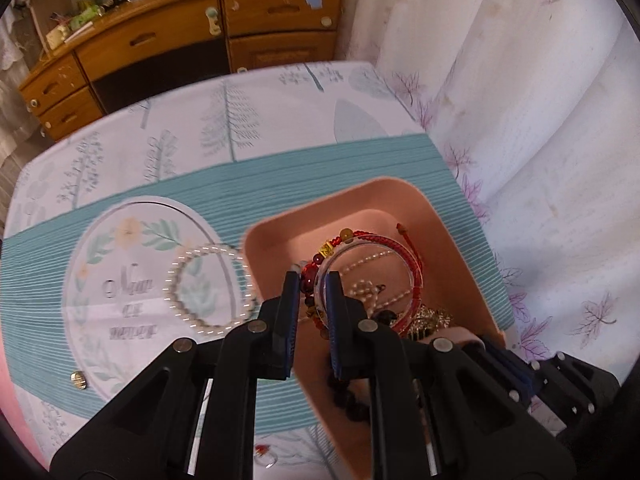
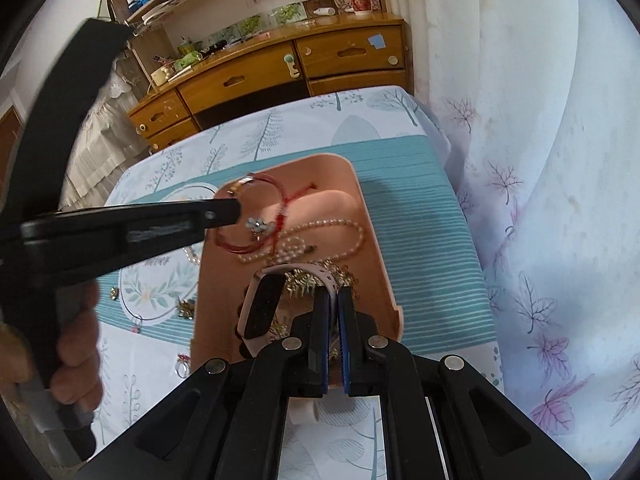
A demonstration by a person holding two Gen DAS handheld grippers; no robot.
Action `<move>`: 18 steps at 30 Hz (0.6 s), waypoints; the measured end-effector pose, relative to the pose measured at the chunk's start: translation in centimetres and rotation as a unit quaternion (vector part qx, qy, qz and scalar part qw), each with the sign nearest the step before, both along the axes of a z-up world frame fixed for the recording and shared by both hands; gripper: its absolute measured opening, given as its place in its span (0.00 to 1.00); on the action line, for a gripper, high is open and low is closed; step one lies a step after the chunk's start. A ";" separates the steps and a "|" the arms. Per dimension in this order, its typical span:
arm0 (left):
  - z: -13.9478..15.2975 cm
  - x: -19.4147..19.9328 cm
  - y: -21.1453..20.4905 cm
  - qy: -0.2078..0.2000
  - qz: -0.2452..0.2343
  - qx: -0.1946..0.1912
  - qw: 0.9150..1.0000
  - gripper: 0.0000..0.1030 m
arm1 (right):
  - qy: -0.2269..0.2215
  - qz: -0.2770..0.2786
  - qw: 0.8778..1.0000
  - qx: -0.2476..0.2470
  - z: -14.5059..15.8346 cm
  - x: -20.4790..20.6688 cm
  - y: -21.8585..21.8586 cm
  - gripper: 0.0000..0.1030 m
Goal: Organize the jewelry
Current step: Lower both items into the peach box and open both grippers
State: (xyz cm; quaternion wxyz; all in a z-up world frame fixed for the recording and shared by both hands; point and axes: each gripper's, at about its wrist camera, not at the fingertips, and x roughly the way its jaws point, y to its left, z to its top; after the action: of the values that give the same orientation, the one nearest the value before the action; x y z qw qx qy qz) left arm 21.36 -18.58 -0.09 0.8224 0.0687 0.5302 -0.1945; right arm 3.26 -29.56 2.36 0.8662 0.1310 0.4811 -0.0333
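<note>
A pink tray (image 1: 452, 240) on the table holds pearl strands, gold pieces and dark beads. My left gripper (image 1: 312, 280) is shut on a red and clear bangle (image 1: 400, 256) over the tray; it shows from the side in the right wrist view (image 2: 224, 210), holding the red bangle (image 2: 256, 216). My right gripper (image 2: 333, 294) is shut on the strap of a pink watch with a black face (image 2: 262, 308) at the tray's (image 2: 384, 280) near end. A pearl bracelet (image 1: 208, 290) lies on the cloth left of the tray.
A small gold ring (image 1: 78, 379) and a red-stone ring (image 1: 264, 454) lie on the patterned tablecloth (image 1: 120, 208). More small jewelry (image 2: 186, 308) lies left of the tray. A wooden dresser (image 1: 180, 40) stands behind the table, a curtain (image 1: 540, 120) on the right.
</note>
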 end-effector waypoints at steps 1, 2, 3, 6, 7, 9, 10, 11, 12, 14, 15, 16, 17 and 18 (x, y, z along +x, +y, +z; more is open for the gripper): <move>-0.4 0.0 -0.2 0.001 -0.002 0.001 1.000 0.10 | 0.002 0.000 1.000 -0.002 -0.2 0.0 0.0 0.04; -0.8 0.1 -0.5 0.002 -0.002 0.002 1.000 0.10 | 0.005 0.001 1.000 -0.005 -0.5 0.0 0.1 0.04; -1.2 0.2 -0.7 0.003 -0.003 0.002 1.000 0.10 | 0.009 0.002 1.000 -0.007 -0.6 0.0 0.3 0.04; -1.9 0.3 -0.8 0.018 -0.005 -0.002 1.000 0.17 | 0.015 0.005 1.000 -0.001 -0.8 -0.1 0.2 0.08; -1.9 0.2 -0.6 0.022 -0.005 -0.005 1.000 0.27 | 0.014 0.005 1.000 0.000 -0.7 -0.2 0.3 0.08; -1.5 -0.1 -0.1 0.022 -0.008 -0.021 1.000 0.36 | 0.013 0.006 1.000 0.002 -0.7 -0.2 0.3 0.09; -1.1 -0.4 0.1 0.017 -0.005 -0.021 1.000 0.42 | 0.012 0.006 1.000 0.003 -0.5 -0.3 0.3 0.09; -0.7 -0.7 0.3 0.012 -0.005 -0.026 1.000 0.43 | 0.011 0.006 1.000 0.002 -0.4 -0.3 0.4 0.09; -0.2 -0.9 0.6 0.010 -0.006 -0.028 1.000 0.44 | 0.011 0.006 1.000 0.002 -0.3 -0.4 0.5 0.09; 0.7 -1.6 1.0 0.001 -0.004 -0.030 1.000 0.45 | 0.008 0.009 1.000 0.002 0.0 -0.5 0.7 0.09; 1.2 -2.0 1.5 -0.006 -0.002 -0.028 1.000 0.46 | 0.007 0.010 1.000 0.002 0.2 -0.6 0.8 0.09; 1.5 -2.2 1.9 -0.010 -0.001 -0.030 1.000 0.46 | 0.004 0.012 1.000 0.000 0.5 -0.8 1.1 0.09; 1.8 -2.5 2.2 -0.011 0.001 -0.032 0.999 0.46 | 0.003 0.014 1.000 -0.001 0.6 -0.8 1.3 0.09; 2.1 -2.8 2.8 -0.012 0.003 -0.034 0.999 0.46 | 0.001 0.017 1.000 -0.004 0.9 -0.9 1.4 0.09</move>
State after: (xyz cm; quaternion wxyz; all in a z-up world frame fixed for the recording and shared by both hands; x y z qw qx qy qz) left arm 18.59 -15.80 2.00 0.8312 0.0412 0.5136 -0.2087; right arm 2.34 -28.13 3.22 0.8668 0.1194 0.4837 -0.0211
